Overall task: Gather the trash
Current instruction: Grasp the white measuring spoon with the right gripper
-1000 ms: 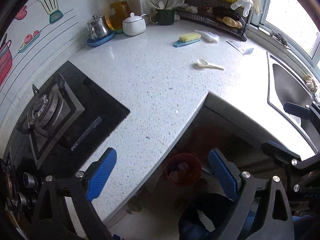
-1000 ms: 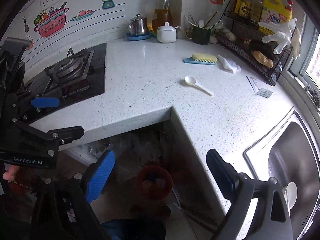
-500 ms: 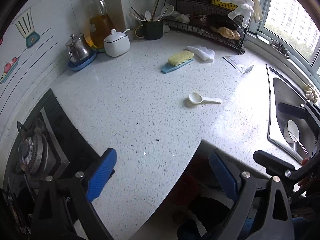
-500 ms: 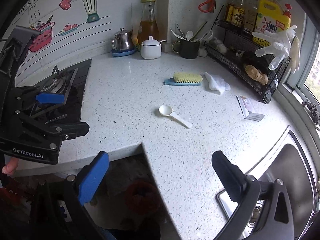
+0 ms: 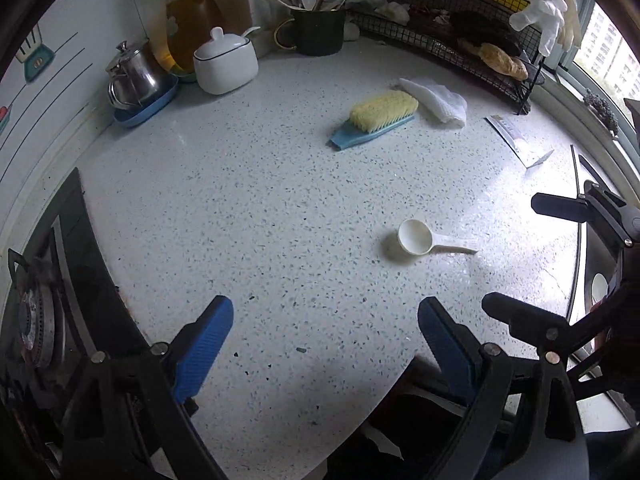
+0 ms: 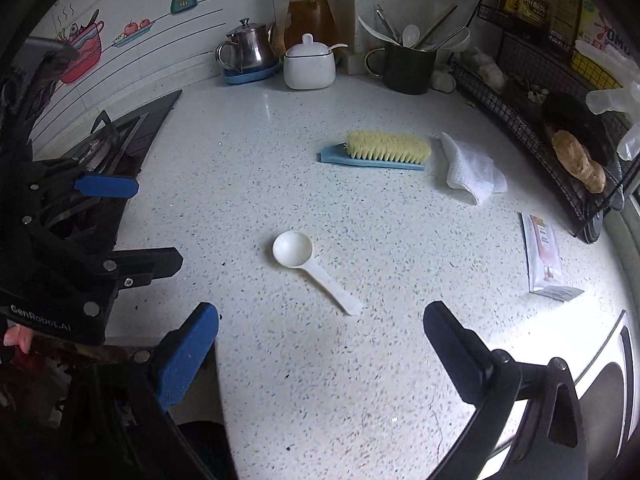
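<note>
Right wrist view: the right gripper hangs over the speckled white counter with its jaws spread wide and nothing between them. Just ahead lies a white plastic scoop, bowl away, handle pointing back toward the jaws. Left of it the left gripper reaches in, likewise wide and empty. Beyond the scoop lie a yellow-bristled brush on a blue base and, just right of it, a crumpled white tissue. A torn packet lies flat near the counter's right edge, well apart from the scoop. Left wrist view: the left gripper is wide over bare counter, the scoop ahead to the right, the tissue touching the brush, the packet further right. At the back wall stand a steel teapot, a white lidded jar and a dark mug of utensils.
</note>
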Available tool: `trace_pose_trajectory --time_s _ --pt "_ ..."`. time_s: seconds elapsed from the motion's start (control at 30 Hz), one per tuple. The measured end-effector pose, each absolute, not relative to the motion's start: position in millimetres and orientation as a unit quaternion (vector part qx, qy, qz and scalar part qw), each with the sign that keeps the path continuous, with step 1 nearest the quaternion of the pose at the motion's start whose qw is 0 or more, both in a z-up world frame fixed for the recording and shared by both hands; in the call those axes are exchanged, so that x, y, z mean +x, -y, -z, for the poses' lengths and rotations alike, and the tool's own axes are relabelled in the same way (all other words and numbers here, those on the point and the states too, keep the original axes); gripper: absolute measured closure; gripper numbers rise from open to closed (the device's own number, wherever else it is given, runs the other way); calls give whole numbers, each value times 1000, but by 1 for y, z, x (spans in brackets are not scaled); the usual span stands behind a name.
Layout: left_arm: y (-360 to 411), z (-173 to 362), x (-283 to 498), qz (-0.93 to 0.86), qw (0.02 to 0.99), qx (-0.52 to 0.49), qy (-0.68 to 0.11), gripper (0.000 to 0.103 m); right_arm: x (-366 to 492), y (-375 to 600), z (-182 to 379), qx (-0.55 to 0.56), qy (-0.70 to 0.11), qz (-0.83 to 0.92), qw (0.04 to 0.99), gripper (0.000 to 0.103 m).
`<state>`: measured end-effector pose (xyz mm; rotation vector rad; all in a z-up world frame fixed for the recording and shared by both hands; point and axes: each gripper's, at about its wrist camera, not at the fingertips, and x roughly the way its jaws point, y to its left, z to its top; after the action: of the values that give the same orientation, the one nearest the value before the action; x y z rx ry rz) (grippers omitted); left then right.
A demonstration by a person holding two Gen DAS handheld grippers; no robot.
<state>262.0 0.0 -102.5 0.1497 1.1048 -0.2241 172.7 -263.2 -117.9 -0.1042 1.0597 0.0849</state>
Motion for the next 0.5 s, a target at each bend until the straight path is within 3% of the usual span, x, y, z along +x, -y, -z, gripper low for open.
trace_pose_trajectory --time_s 0.4,0.5 --pt "-5 119 292 83 827 64 -553 11 213 263 151 -95 -523 -126 838 1" --pt "-6 123 296 93 822 64 -558 11 219 259 159 -98 -532 -139 830 7"
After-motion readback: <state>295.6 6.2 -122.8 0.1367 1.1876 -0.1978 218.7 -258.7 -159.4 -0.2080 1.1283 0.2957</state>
